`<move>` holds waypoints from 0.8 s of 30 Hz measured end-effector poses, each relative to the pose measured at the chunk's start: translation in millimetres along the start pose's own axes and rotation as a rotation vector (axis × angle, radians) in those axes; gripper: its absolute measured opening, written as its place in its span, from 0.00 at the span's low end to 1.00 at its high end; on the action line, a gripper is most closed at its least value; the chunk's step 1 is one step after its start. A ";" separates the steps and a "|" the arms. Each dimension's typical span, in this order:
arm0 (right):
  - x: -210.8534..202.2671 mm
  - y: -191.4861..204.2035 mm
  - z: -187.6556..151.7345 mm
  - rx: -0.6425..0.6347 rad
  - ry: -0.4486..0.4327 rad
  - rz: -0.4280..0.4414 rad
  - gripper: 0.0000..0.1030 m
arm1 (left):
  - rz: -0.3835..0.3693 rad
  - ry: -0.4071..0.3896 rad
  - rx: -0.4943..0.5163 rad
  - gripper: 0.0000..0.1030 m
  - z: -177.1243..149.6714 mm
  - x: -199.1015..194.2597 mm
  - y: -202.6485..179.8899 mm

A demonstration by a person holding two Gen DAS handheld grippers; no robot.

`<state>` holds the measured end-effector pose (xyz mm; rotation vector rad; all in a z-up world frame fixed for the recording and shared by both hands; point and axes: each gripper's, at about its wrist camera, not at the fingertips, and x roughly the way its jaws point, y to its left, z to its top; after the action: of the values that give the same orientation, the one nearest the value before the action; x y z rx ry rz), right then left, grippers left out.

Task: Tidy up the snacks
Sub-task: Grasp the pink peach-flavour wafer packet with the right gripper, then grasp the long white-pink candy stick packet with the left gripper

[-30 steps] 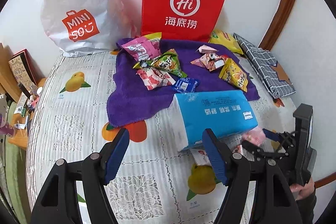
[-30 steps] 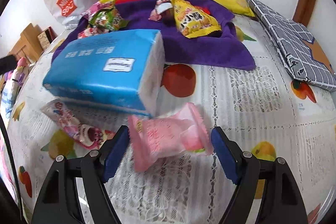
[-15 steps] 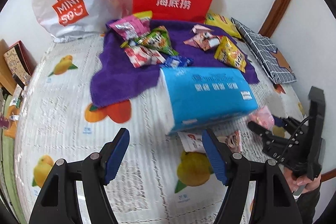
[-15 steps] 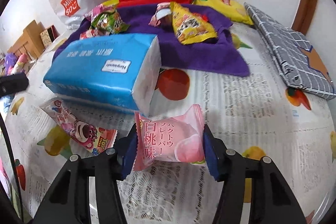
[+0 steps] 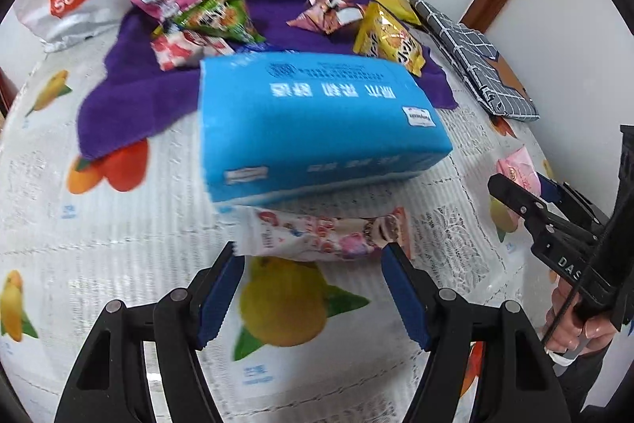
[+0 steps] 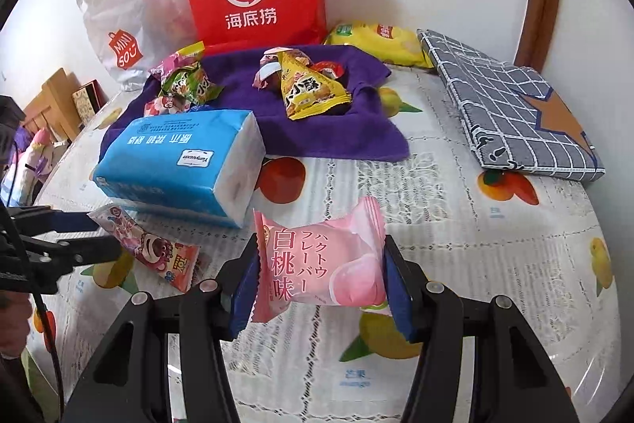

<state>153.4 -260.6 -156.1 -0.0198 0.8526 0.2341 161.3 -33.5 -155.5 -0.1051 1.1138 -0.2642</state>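
Right wrist view: your right gripper (image 6: 320,282) now pinches the pink peach-flavour snack packet (image 6: 317,260), lifted just off the fruit-print tablecloth (image 6: 475,264); a second ago it lay between spread fingers. Your left gripper (image 5: 313,276) has closed in, fingers spread, straddling the Lotso snack packet (image 5: 321,235) beside the blue tissue pack (image 5: 313,122). Judgement: one snack secured, second grasp pending; purple towel (image 6: 337,134) the likely destination.

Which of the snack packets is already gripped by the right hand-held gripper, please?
The pink peach-flavour packet, pinched between the right hand-held gripper fingers. The strawberry-bear packet lies on the tablecloth; the other snacks sit on the purple towel.
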 end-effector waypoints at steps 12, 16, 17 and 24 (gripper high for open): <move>4.8 -19.1 -5.3 0.046 0.010 0.024 0.55 | 0.022 0.011 -0.050 0.68 12.2 31.4 -25.7; 4.7 -23.2 -7.6 0.059 0.015 0.023 0.55 | 0.036 0.001 -0.055 0.67 14.7 35.9 -32.8; 5.1 -23.7 -8.1 0.061 0.018 0.022 0.55 | 0.037 -0.002 -0.060 0.66 14.8 36.6 -33.4; 4.1 -20.7 -12.2 0.064 0.025 0.020 0.55 | -0.062 0.026 -0.041 0.33 11.7 31.6 -33.4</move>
<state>151.3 -281.3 -168.8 0.0453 0.8851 0.2258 179.6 -74.6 -170.7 -0.1728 1.1436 -0.2988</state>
